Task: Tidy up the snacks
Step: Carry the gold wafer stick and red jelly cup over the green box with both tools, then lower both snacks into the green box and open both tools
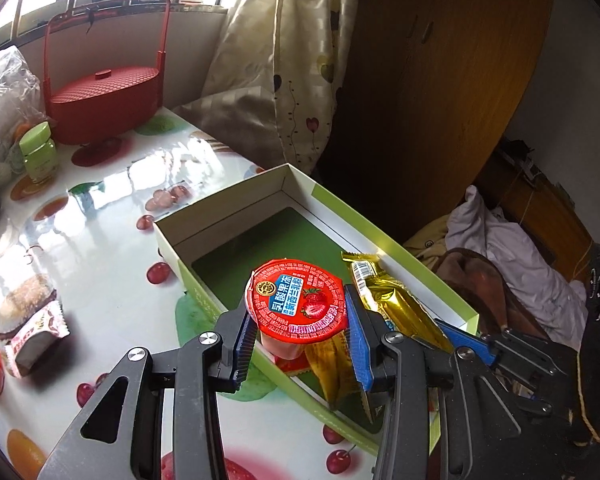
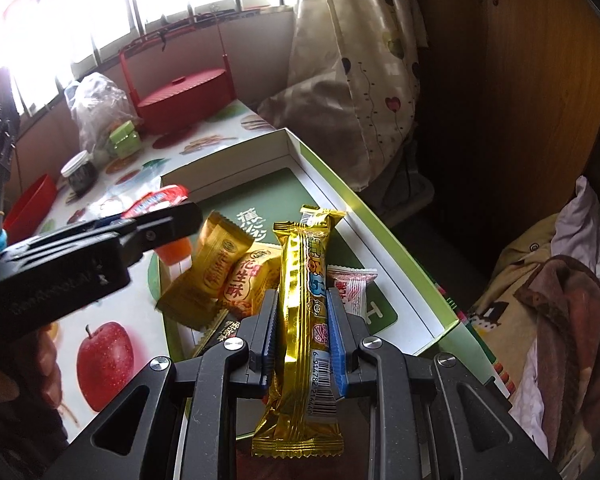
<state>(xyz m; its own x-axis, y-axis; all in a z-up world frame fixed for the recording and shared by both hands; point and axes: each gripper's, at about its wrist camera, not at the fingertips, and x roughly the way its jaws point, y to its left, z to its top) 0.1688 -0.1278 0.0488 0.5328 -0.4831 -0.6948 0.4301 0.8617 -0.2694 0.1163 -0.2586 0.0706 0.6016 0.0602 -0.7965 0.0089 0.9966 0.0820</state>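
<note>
My left gripper (image 1: 300, 320) is shut on a strawberry jelly cup (image 1: 298, 300) with a red foil lid, held just above the near end of an open green box (image 1: 220, 212) with white inner walls. Beside it, my right gripper (image 2: 302, 320) is shut on a long gold-wrapped snack bar (image 2: 304, 280), held lengthwise over the same box (image 2: 288, 148). In the box lie two gold peanut candy packs (image 2: 216, 264) and a pink-and-white wrapped sweet (image 2: 350, 288). The left gripper (image 2: 180, 216) with the cup (image 2: 156, 200) shows at the left of the right wrist view.
A fruit-print table (image 1: 100, 208) carries a red lidded basket (image 1: 104, 92), a green jar (image 1: 40, 152), a plastic bag (image 1: 8, 92) and a wrapped cake (image 1: 28, 320). A dark jar (image 2: 80, 174) and red bowl (image 2: 28, 204) stand left. Curtain, wardrobe and piled clothes (image 1: 500, 248) lie beyond the table's right edge.
</note>
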